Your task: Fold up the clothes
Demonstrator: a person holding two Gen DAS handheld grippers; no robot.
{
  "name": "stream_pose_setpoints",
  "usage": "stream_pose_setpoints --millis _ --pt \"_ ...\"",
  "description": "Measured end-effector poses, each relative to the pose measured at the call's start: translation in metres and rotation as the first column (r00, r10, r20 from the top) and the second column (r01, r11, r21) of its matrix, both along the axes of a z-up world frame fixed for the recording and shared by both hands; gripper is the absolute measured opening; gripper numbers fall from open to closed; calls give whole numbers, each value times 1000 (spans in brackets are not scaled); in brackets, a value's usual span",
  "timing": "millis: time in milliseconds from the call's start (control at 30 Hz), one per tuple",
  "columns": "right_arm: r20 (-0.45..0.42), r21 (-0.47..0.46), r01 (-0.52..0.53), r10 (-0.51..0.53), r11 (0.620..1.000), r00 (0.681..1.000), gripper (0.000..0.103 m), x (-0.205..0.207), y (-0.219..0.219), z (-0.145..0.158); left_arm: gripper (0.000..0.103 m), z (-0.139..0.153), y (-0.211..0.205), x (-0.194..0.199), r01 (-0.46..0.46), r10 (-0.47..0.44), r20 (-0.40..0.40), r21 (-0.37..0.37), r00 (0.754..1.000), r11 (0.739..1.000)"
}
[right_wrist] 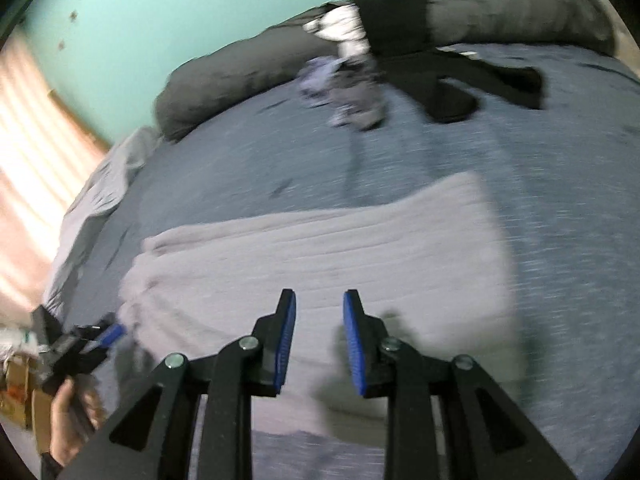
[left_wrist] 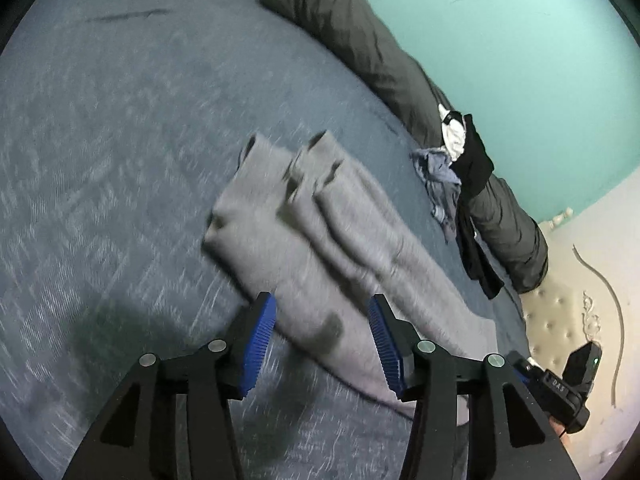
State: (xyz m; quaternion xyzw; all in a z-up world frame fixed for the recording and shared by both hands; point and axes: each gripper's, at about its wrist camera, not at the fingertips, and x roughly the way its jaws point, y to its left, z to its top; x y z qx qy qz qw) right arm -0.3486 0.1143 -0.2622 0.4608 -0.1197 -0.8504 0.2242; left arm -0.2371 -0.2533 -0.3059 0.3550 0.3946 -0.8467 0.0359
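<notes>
A light grey garment (left_wrist: 320,220) lies folded into a long strip on the blue bed sheet (left_wrist: 120,120), with several rolled folds at its far end. My left gripper (left_wrist: 321,298) hovers over its near end, jaws open, blue pads on either side of the cloth and not pressing it. In the right wrist view the same garment (right_wrist: 320,240) spreads flat below my right gripper (right_wrist: 320,293), whose jaws stand a little apart with nothing between them. The picture is blurred.
A dark grey bolster (left_wrist: 360,40) runs along the teal wall. A black garment (right_wrist: 460,84), a crumpled blue-white cloth (right_wrist: 344,92) and a white piece (left_wrist: 454,136) lie by it. A pale cloth (right_wrist: 108,176) hangs at the bed's left edge. A tufted headboard (left_wrist: 556,312) stands on the right.
</notes>
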Motion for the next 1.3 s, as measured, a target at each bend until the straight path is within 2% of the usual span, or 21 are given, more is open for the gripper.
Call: stream_pose_setpoints --millis 100,133,267,367,500,567,667,700,800,1000,1133,1300 --pt "-2 5 -50 50 999 999 23 3 -38 -6 53 -5 0 1 3 -3 -2 14 1000 1000" --pt "0 10 -67 67 998 998 18 4 -50 -10 53 -7 0 1 6 -6 0 16 1000 1000" --pt "25 69 -81 80 994 996 11 5 -87 -33 53 -14 0 -1 16 -16 11 29 1000 999" --pt "60 92 -40 34 995 998 7 5 -95 -59 53 -15 1 -3 27 -28 17 27 999 999" --pt "40 125 -32 27 992 999 6 9 -101 -74 53 -14 4 -7 34 -35 23 27 999 999" --pt "52 126 -38 31 991 998 6 7 -101 -72 53 -15 5 -8 31 -32 36 24 999 999" --pt "68 79 -16 10 997 998 6 7 -90 -59 57 -18 6 -9 22 -24 51 29 998 999" --pt "63 71 -6 2 997 998 6 9 -87 -54 61 -19 5 -8 18 -19 54 28 998 999" --pt "43 81 -28 25 996 999 6 19 -89 -46 62 -21 4 -8 10 -12 58 34 998 999" --pt "83 129 -63 52 990 995 6 23 -97 -70 63 -26 2 -14 16 -18 58 34 998 999" --pt "69 51 -55 52 997 996 6 25 -82 -48 64 -29 -1 -22 21 -23 34 63 999 998" --pt "19 59 -86 86 995 996 6 51 -40 -30 67 -32 -4 -23 1 0 -12 130 1000 992"
